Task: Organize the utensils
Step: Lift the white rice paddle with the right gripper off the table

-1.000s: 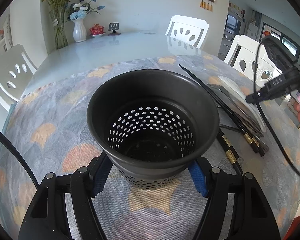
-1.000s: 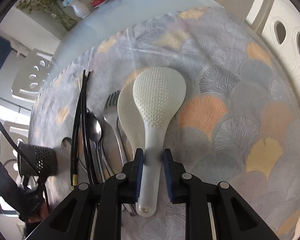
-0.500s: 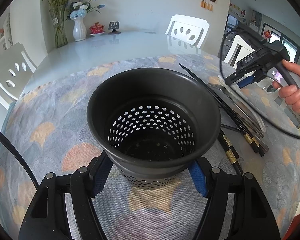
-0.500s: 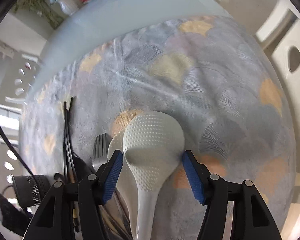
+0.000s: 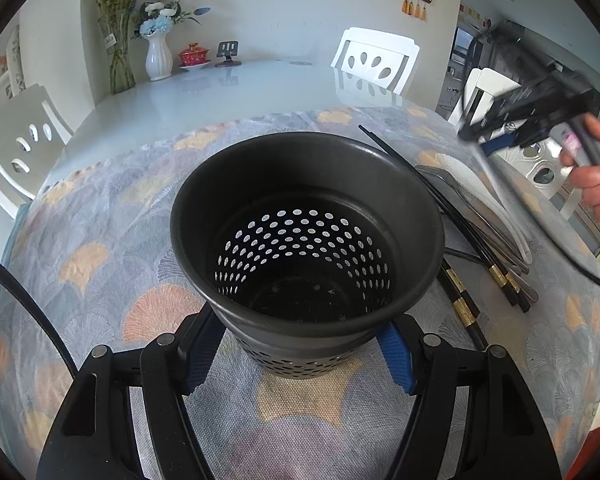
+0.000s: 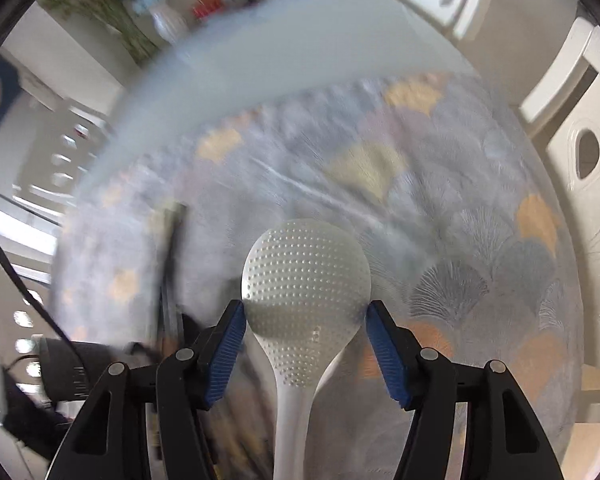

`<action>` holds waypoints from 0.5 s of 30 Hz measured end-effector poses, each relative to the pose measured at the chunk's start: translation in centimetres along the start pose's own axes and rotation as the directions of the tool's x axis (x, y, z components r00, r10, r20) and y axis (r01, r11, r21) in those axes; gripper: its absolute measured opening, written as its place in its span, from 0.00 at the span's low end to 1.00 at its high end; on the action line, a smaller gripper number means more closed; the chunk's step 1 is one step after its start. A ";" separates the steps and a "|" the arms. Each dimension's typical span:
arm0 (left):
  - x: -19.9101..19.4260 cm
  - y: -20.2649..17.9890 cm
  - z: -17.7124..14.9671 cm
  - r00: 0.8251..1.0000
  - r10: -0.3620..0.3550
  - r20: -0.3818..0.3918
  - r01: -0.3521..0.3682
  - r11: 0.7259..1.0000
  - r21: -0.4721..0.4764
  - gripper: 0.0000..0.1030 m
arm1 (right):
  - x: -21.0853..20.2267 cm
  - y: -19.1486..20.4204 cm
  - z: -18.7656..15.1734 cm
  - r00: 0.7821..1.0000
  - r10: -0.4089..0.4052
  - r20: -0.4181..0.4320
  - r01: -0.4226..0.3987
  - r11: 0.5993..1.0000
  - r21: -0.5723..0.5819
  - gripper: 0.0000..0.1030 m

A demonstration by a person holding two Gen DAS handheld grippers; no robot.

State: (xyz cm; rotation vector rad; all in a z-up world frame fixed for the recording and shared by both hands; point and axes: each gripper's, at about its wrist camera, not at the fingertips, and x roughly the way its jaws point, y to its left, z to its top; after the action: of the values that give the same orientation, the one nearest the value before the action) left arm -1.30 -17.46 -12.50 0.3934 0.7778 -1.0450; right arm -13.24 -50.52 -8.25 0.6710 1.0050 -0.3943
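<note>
Meanwhile the left gripper (image 5: 300, 354) is clamping the basket (image 5: 306, 240) steady on the cloth (image 5: 100, 240) for loading; the right gripper (image 6: 305, 338), jaws just widened, is gripping the paddle (image 6: 306, 280) head.

No writing, label or number can be read on anything here

Home dining room: table (image 5: 228, 92), chairs (image 5: 374, 58), flower vase (image 5: 158, 58).
</note>
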 end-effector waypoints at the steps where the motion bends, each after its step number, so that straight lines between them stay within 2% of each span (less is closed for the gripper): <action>1: 0.0 0.0 0.0 1.000 0.000 -0.001 0.000 1.000 0.001 0.66 | -1.1 0.6 0.0 0.999 0.028 0.033 -0.027 1.000 -0.009 0.59; 3: 0.1 -0.2 0.0 1.000 0.000 -0.001 0.000 1.000 0.002 0.66 | -2.9 1.9 0.1 0.994 0.066 0.091 -0.063 0.997 -0.037 0.58; 4: 0.1 -0.2 0.0 1.000 0.001 -0.002 -0.001 1.000 0.002 0.66 | -3.9 2.9 0.2 0.989 0.088 0.122 -0.081 0.995 -0.060 0.51; 5: 0.1 -0.2 0.0 1.000 0.000 -0.003 0.000 1.000 0.002 0.66 | -4.5 3.5 0.4 0.986 0.106 0.130 -0.097 0.993 -0.073 0.34; 8: 0.1 -0.2 0.0 1.000 -0.001 -0.003 0.001 1.000 0.002 0.66 | -5.8 6.2 1.0 0.975 0.133 0.177 -0.114 0.987 -0.113 0.33; 10: 0.1 -0.2 0.0 1.000 0.000 -0.002 0.000 1.000 0.002 0.66 | -5.5 7.3 1.0 0.980 0.124 0.155 -0.101 0.984 -0.146 0.33; 14: 0.1 -0.2 0.0 1.000 0.001 0.002 -0.001 1.000 0.000 0.66 | -4.7 5.8 0.5 0.992 0.002 0.129 0.015 0.991 -0.130 0.35; 15: 0.1 -0.1 0.0 1.000 -0.001 0.001 0.001 1.000 -0.002 0.66 | -4.3 5.1 0.6 0.993 -0.026 0.113 0.039 0.992 -0.120 0.40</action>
State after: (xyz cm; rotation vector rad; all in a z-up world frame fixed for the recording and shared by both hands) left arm -1.39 -17.60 -12.51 0.3903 0.7782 -1.0456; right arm -11.93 -47.16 -2.55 0.5172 0.9270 -0.3910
